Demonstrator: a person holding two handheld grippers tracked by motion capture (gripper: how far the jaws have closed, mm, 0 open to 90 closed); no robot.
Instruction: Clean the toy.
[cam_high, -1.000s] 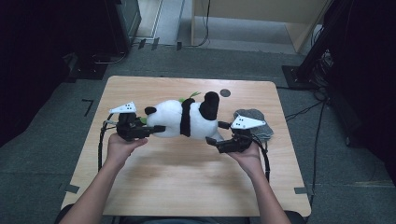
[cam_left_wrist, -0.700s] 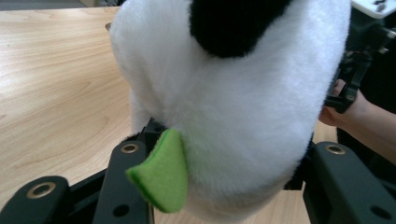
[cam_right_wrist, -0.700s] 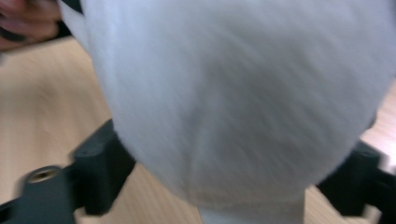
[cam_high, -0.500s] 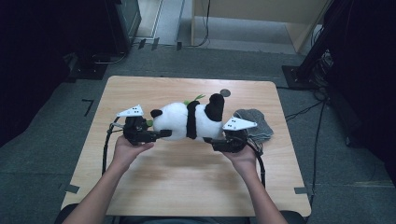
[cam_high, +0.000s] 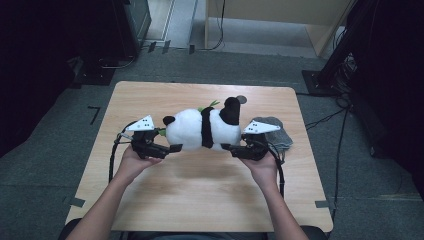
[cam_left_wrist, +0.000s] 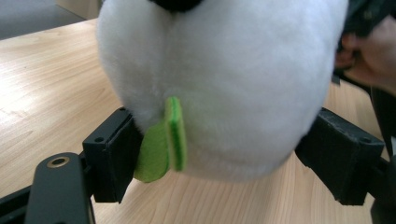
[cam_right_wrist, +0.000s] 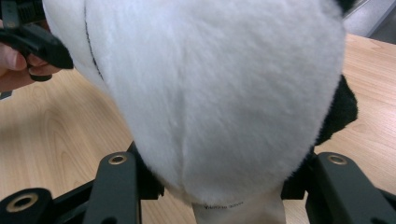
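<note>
A panda (cam_high: 200, 129) is held between the two grippers, in the middle of the bench (cam_high: 200, 200). It lies on its side, with its black foot up at the back.

The left gripper (cam_high: 170, 148) is at the panda's white head end. In the left gripper view, its jaws stand one on each side of the round white fur, with a green felt leaf (cam_left_wrist: 163, 142) by the left jaw. These jaws have just been opening, and the fur is between them and looks touched on both sides, but a firm squeeze cannot be told.

The right gripper (cam_high: 227, 147) is at the other end. In the right gripper view, its jaws are clenched on the panda's soft bottom, where a small white tag (cam_right_wrist: 233, 212) hangs down. These jaws have just been closing on the fur.

A grey cloth (cam_high: 277, 135) lies on the bench just behind the right hand (cam_high: 262, 167).

To do this step well, the panda should be kept level and gripped well by at least one end. The soft fur can slip, so a deep bite should be taken, not just the fluff. The leaf should not be pinched or pulled.
</note>
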